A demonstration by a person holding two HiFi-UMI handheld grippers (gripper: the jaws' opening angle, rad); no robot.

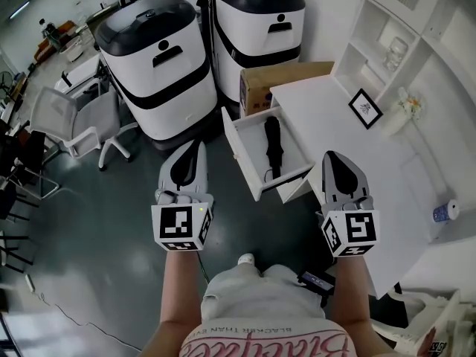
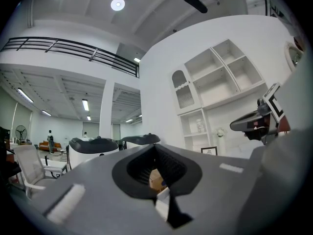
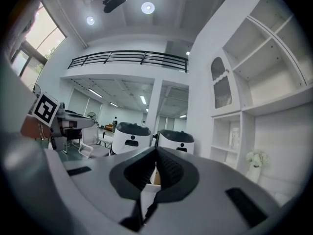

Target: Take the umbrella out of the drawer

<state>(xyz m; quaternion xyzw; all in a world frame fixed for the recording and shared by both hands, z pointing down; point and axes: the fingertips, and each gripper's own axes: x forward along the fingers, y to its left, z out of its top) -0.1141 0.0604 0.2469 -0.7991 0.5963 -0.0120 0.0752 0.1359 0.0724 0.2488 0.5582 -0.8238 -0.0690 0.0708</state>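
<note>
A black folded umbrella (image 1: 273,146) lies lengthwise in the open white drawer (image 1: 248,171) of the white desk (image 1: 349,155). Both grippers point level toward the drawer from the near side. My left gripper (image 1: 196,144) is to the left of the drawer front, over the dark floor, with its jaws closed together and nothing in them (image 2: 155,147). My right gripper (image 1: 332,155) is just right of the drawer, above the desk's front edge, also shut and empty (image 3: 156,149). Neither gripper touches the umbrella.
Two large white-and-black machines (image 1: 158,62) (image 1: 256,21) stand beyond the drawer, with a cardboard box (image 1: 282,80) beside the desk. A framed picture (image 1: 365,108), a flower vase (image 1: 405,110) and a cup (image 1: 445,212) sit on the desk. A white office chair (image 1: 78,121) stands at the left.
</note>
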